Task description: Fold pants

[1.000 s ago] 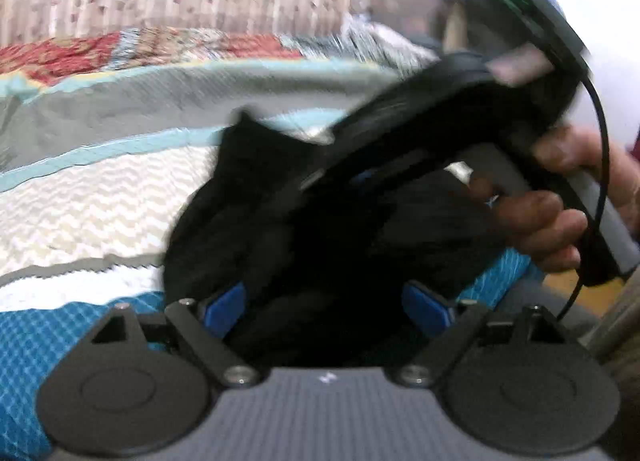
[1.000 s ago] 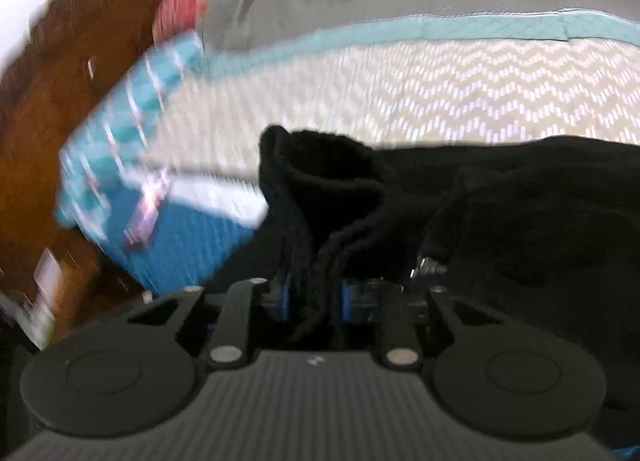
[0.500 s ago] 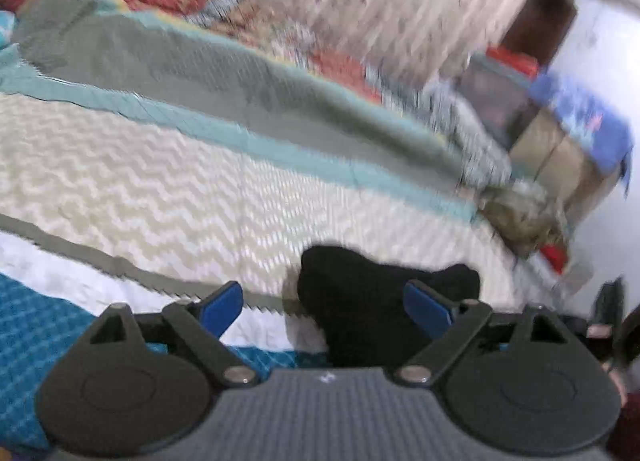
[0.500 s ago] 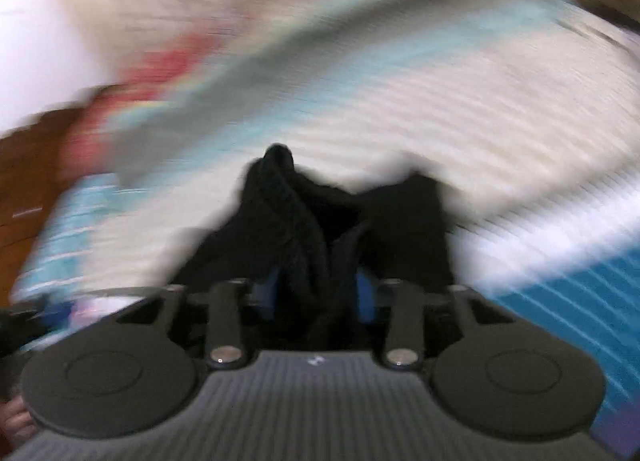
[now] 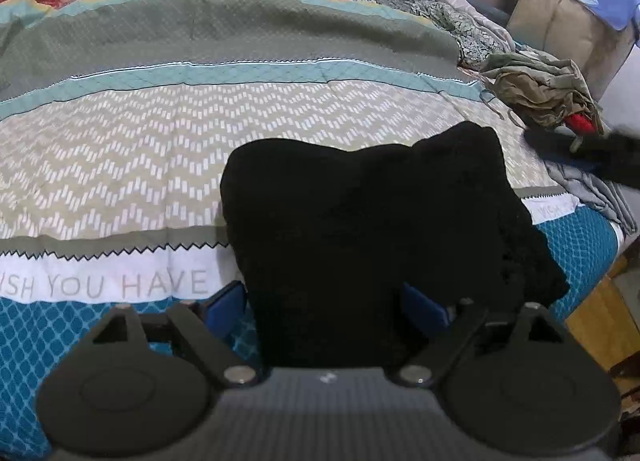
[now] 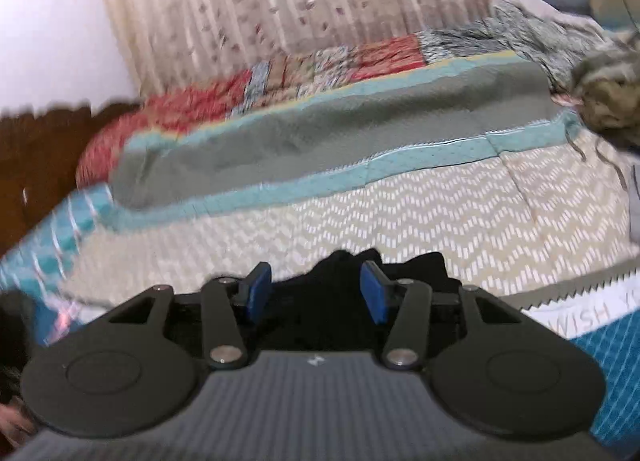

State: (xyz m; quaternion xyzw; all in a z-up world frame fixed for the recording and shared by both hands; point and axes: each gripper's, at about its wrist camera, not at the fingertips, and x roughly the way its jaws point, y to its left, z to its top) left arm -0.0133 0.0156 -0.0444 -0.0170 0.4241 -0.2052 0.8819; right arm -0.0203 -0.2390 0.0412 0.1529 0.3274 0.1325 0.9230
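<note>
The black pants (image 5: 372,229) lie bunched in a compact heap on the patterned bedspread (image 5: 120,165) near the bed's front edge. My left gripper (image 5: 332,305) is open, its blue pads wide apart on either side of the heap's near end, not pinching it. In the right wrist view a small part of the black pants (image 6: 424,265) shows just beyond my right gripper (image 6: 316,293). That gripper is open, with dark cloth lying between its blue pads without being clamped.
A crumpled olive garment (image 5: 540,93) lies at the bed's right side, with grey cloth (image 5: 592,189) below it. A cardboard box (image 5: 560,17) under a blue cover stands behind. A curtain (image 6: 300,1) hangs behind the bed. Wooden floor (image 5: 600,325) shows at the right.
My right gripper has opened and let go of the pants' waistband. The pants now rest as a heap on the bed. The left gripper stayed open and swung back over the heap.
</note>
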